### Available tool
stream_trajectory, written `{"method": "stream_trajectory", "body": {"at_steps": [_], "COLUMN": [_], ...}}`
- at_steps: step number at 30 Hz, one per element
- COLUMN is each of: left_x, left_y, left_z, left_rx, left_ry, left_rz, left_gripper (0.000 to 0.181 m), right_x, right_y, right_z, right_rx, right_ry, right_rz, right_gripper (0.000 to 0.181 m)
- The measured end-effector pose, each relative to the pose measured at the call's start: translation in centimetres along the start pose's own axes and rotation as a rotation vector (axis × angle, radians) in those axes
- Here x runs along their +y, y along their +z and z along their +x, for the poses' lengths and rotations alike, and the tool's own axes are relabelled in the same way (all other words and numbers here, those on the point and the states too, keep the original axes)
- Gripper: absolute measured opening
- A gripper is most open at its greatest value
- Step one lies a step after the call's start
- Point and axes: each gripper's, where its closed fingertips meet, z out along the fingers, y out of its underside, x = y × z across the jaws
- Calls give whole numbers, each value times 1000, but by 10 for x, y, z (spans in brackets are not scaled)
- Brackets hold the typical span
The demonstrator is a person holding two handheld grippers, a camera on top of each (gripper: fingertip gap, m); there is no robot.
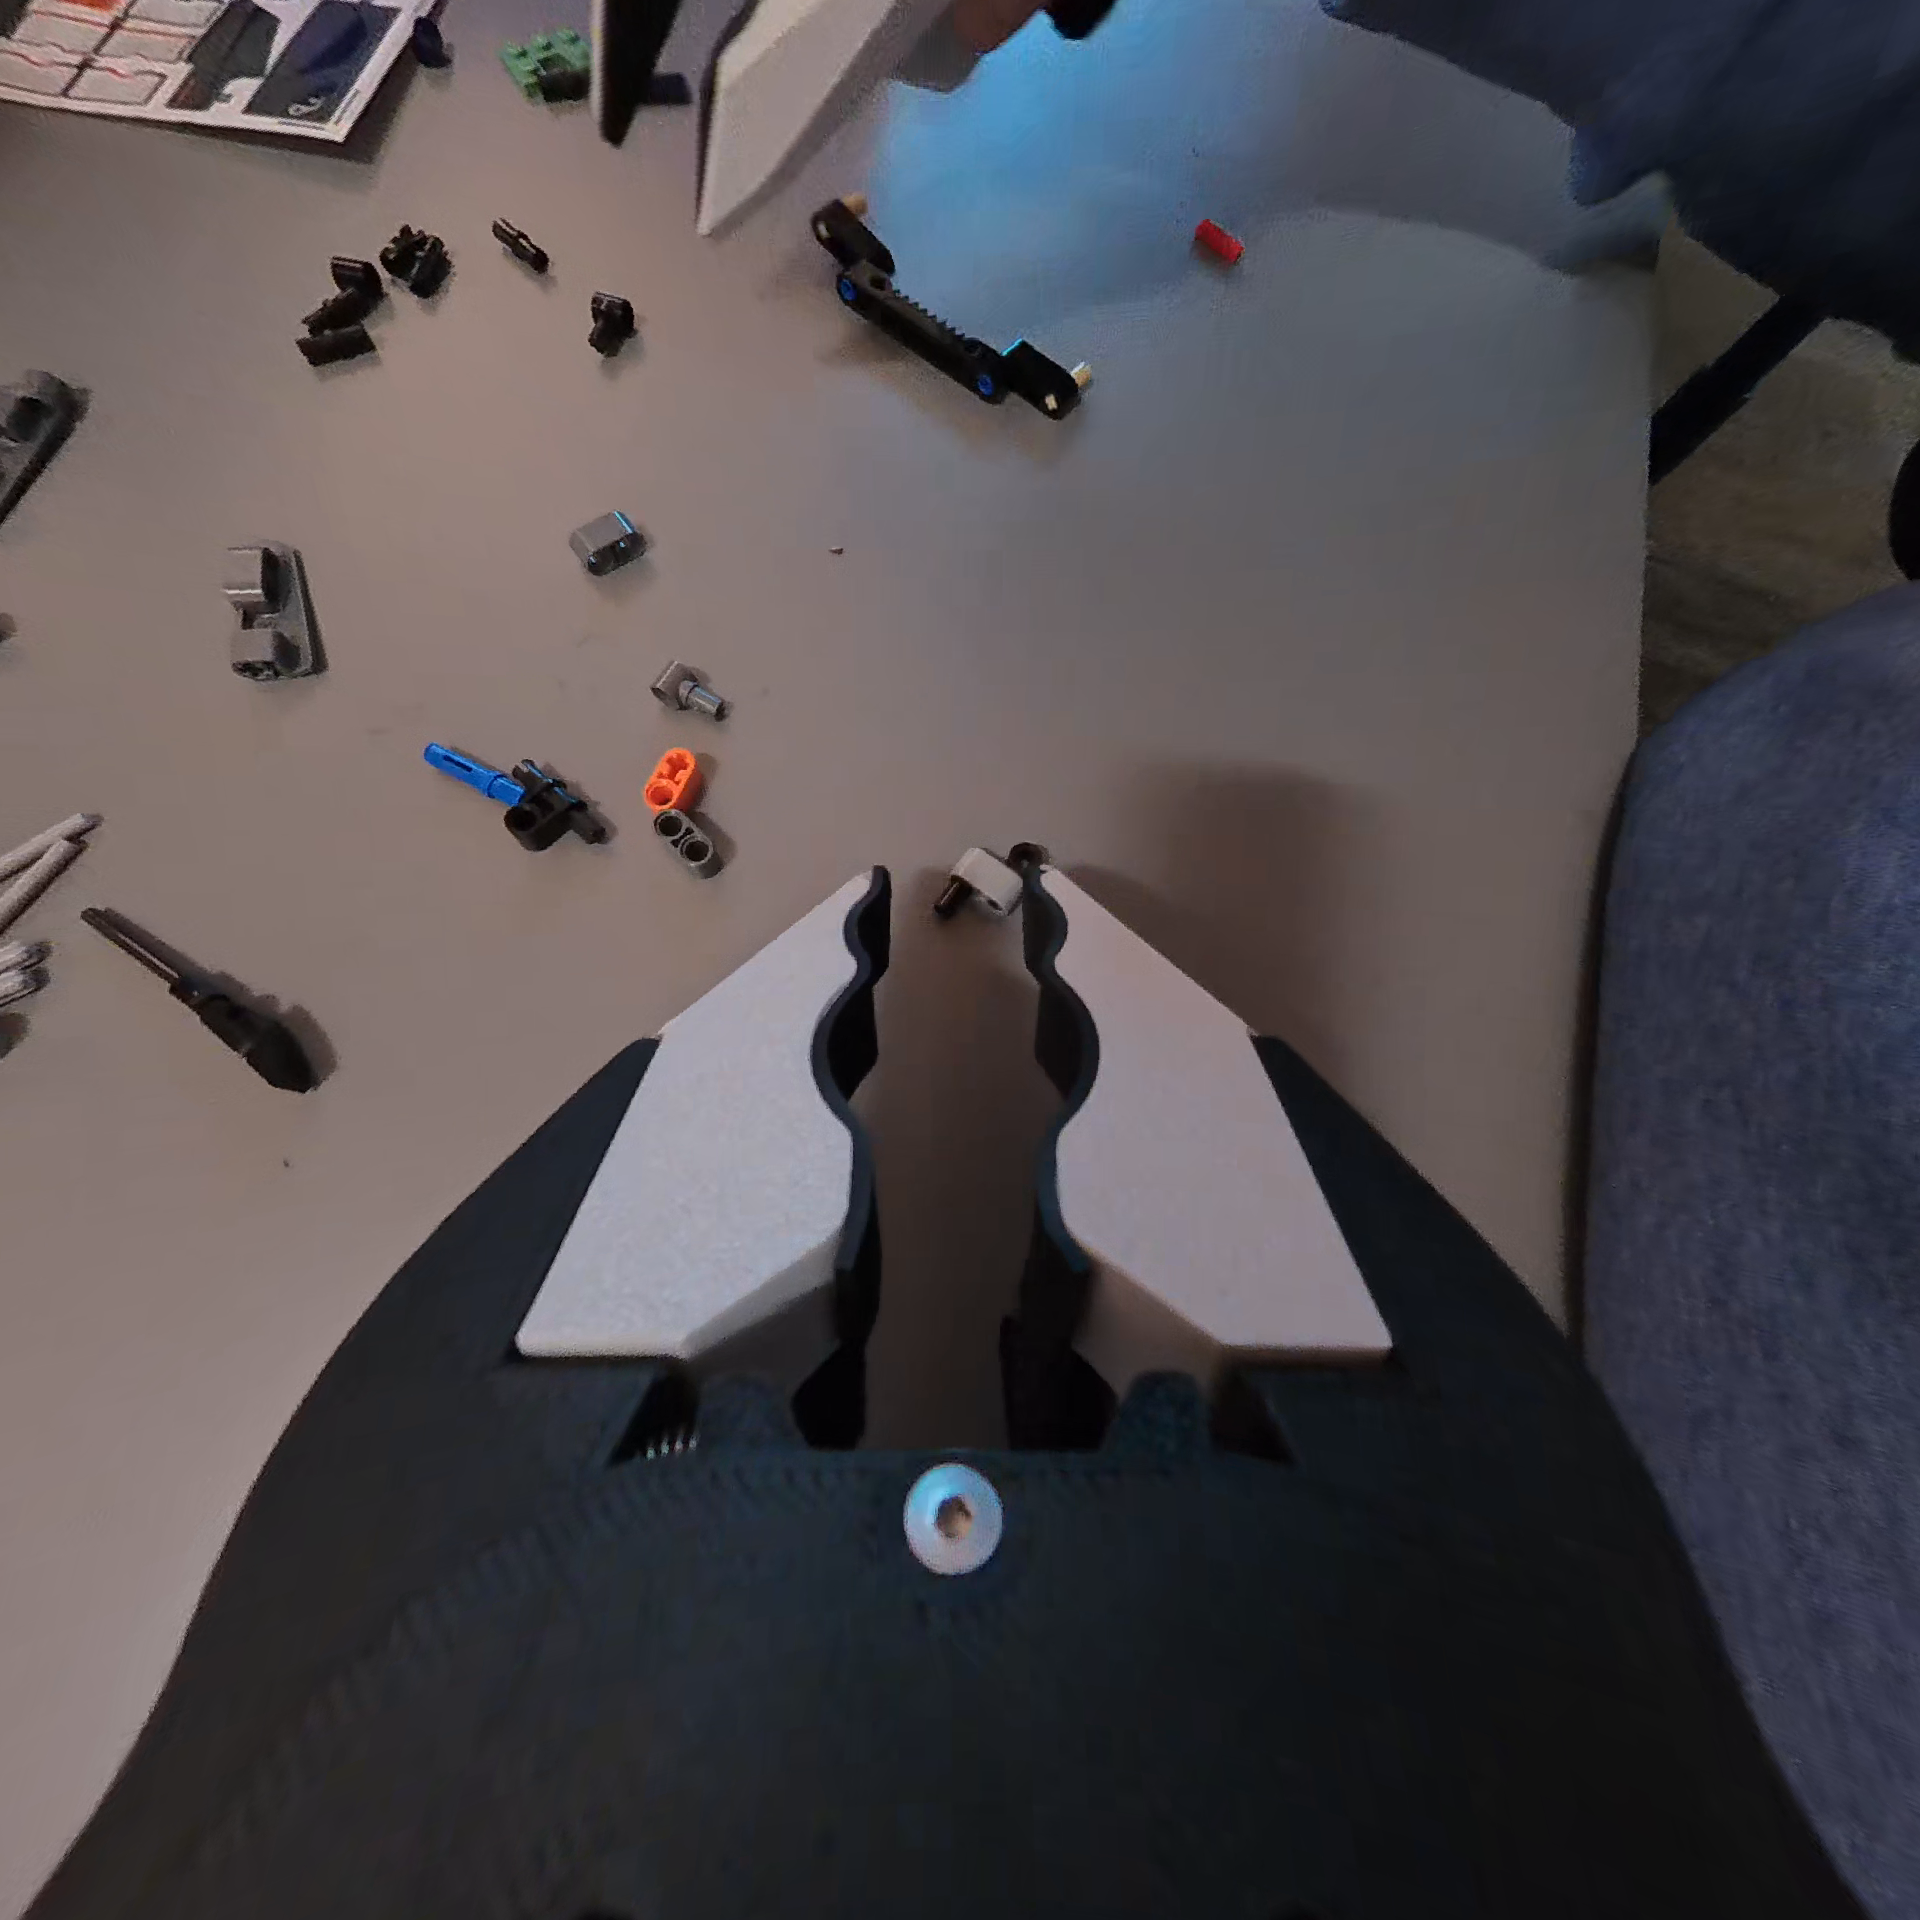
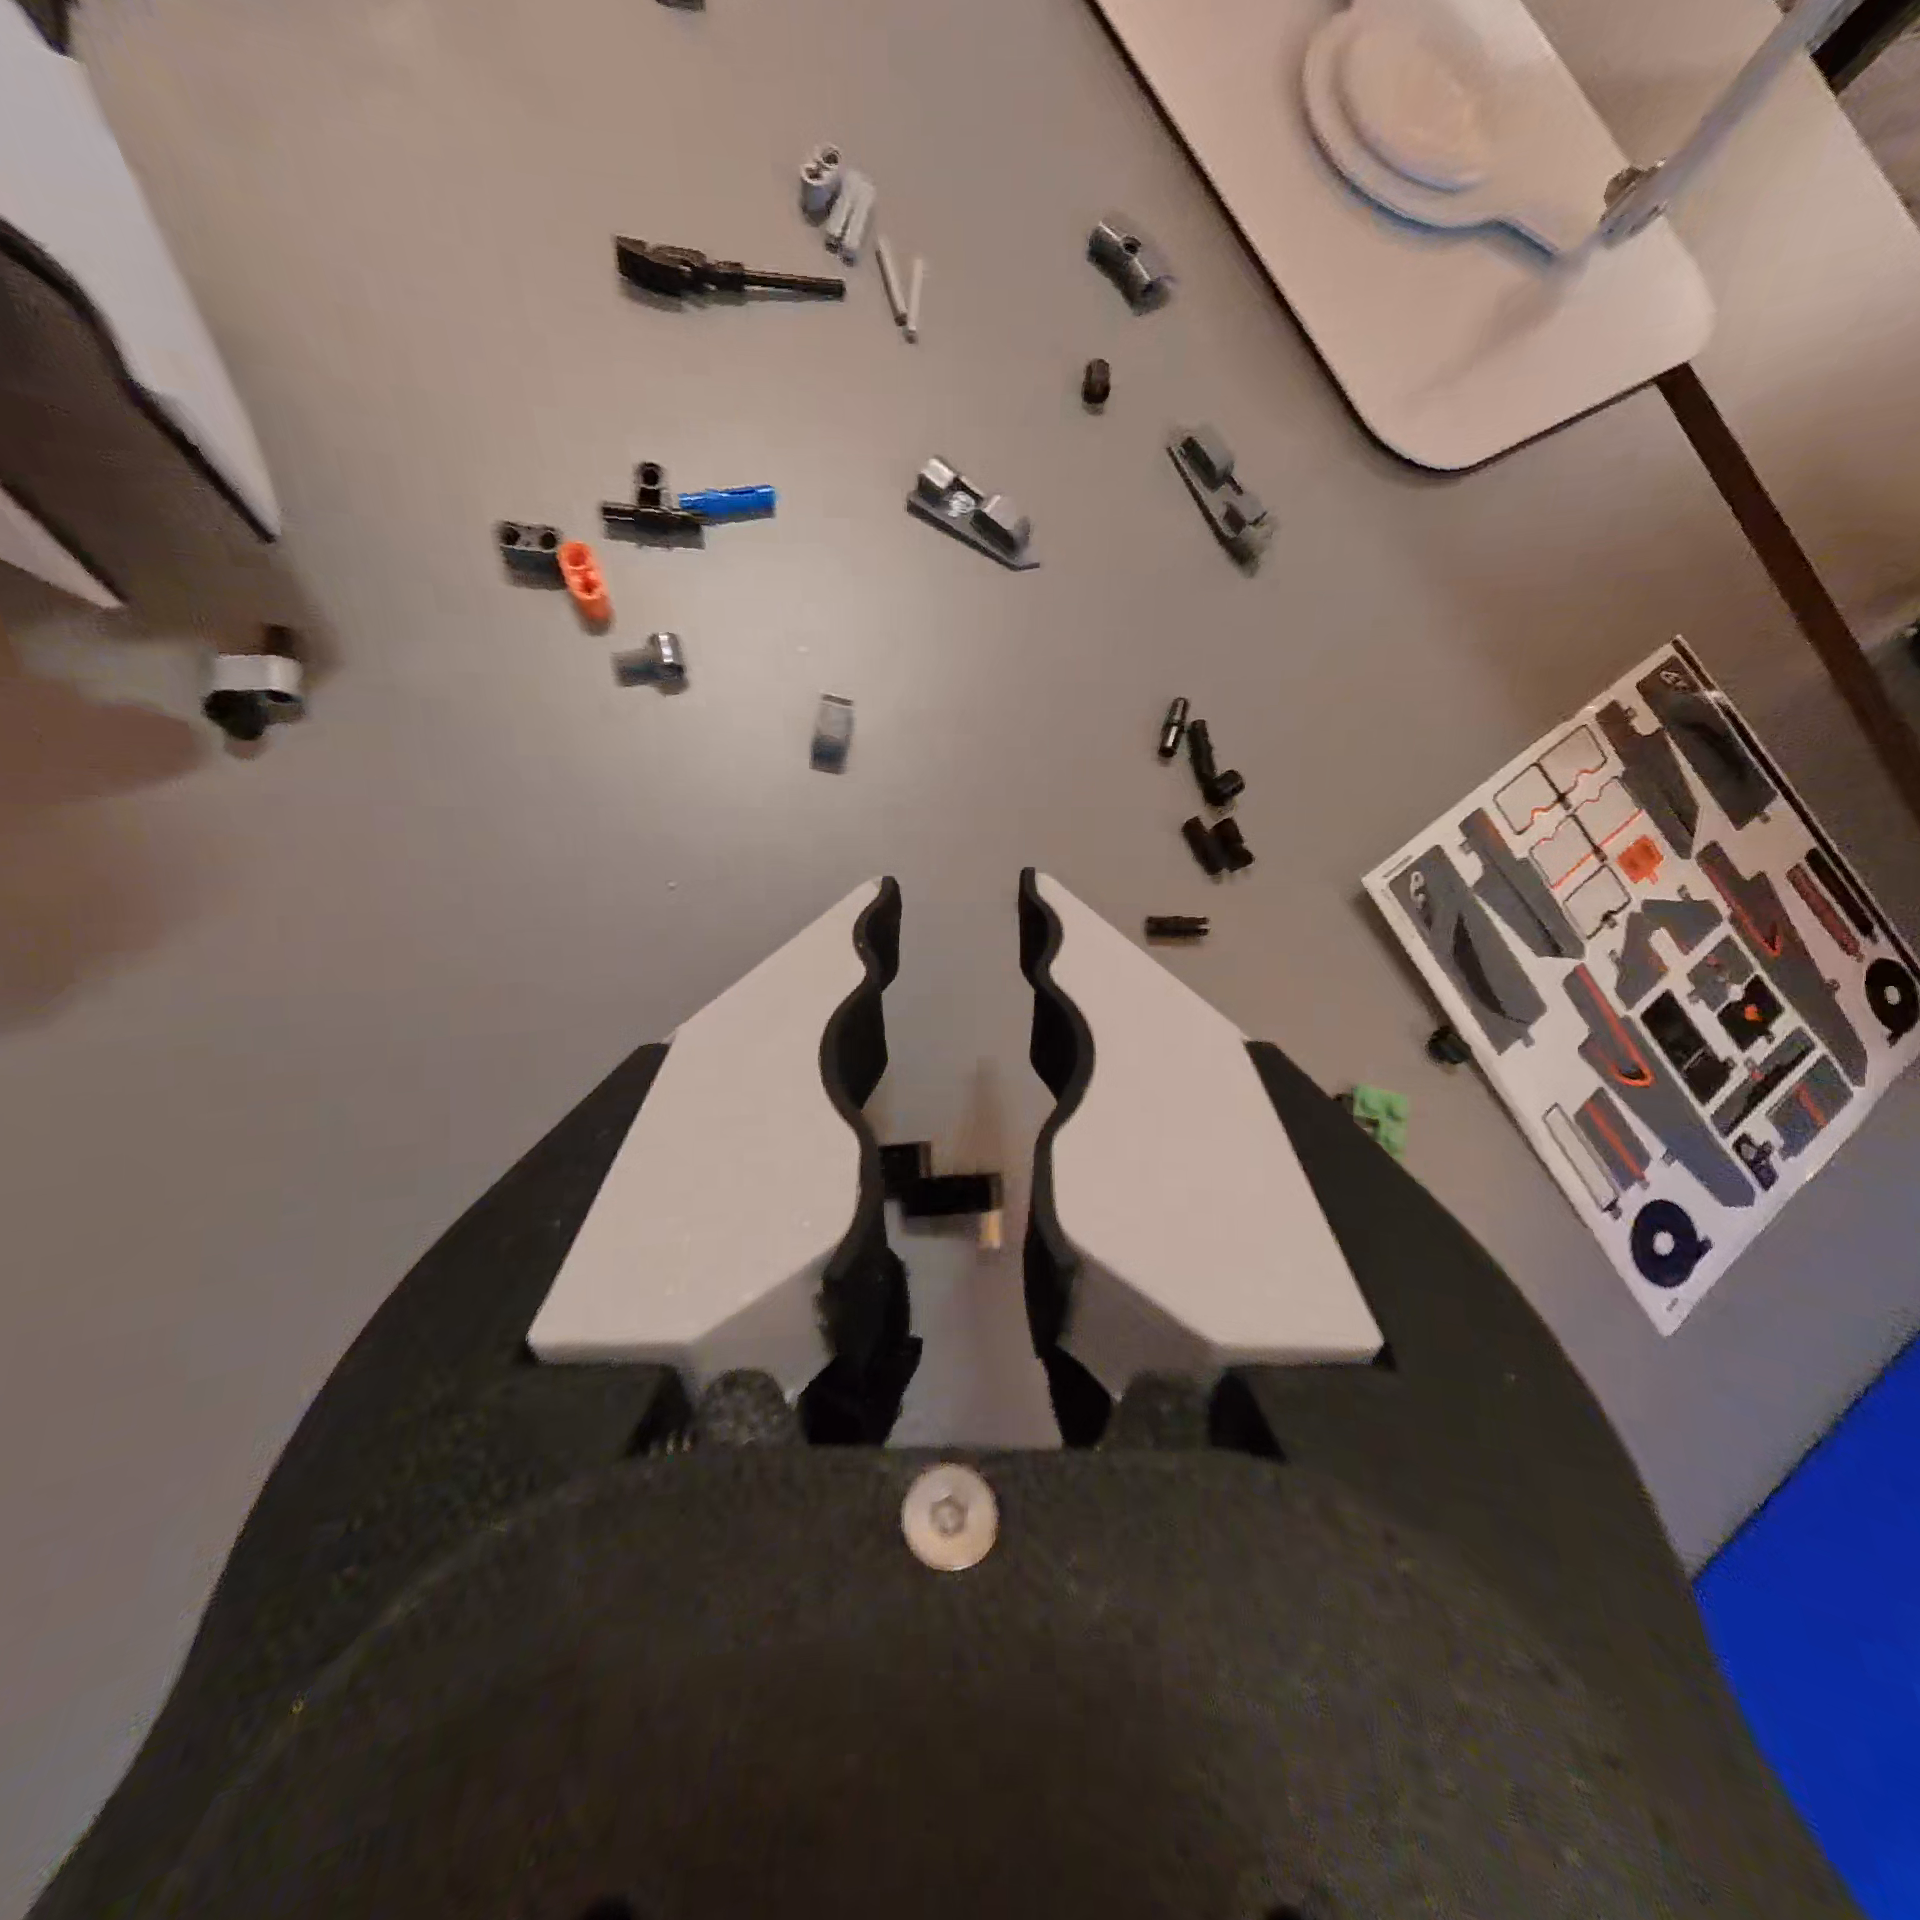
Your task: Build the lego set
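Camera layout: two wrist-mounted wide-angle views, both aimed steeply down at one grey table [image 1: 1299, 644].

The left wrist view is taken from just behind the left gripper [image 1: 956, 883], close above the table, facing 12 o'clock along its fingers; the other gripper is seen at 12 o'clock. The right wrist view is taken from behind the right gripper [image 2: 956, 883], somewhat higher, with the table seen from the opposite direction. The scattered parts are shared by both views: the orange connector [image 1: 675, 779] [image 2: 585, 582], the blue pin [image 1: 473, 771] [image 2: 727, 501] and the sticker sheet [image 1: 197, 62] [image 2: 1683, 987].
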Motion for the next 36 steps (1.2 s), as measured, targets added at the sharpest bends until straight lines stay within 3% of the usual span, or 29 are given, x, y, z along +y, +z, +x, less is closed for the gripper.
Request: {"method": "stream_trajectory", "body": {"at_steps": [11, 23, 30, 36], "left_x": [-2, -10, -17, -52], "left_y": [-1, -1, -8, -34], "left_z": [-10, -14, -26, -47], "left_rx": [-22, -5, -53, -191], "left_ry": [-22, -26, -13, 68], "left_rz": [29, 60, 97, 212], "left_gripper": [23, 23, 23, 25], "right_x": [-12, -3, -18, -82], "right_y": [55, 79, 66, 11], "right_z": [46, 53, 45, -6], "right_rx": [-15, -40, -79, -209], "right_ry": [26, 90, 99, 57], "right_rz": [-69, -106, -27, 146], "right_gripper": [13, 4, 1, 1]}}
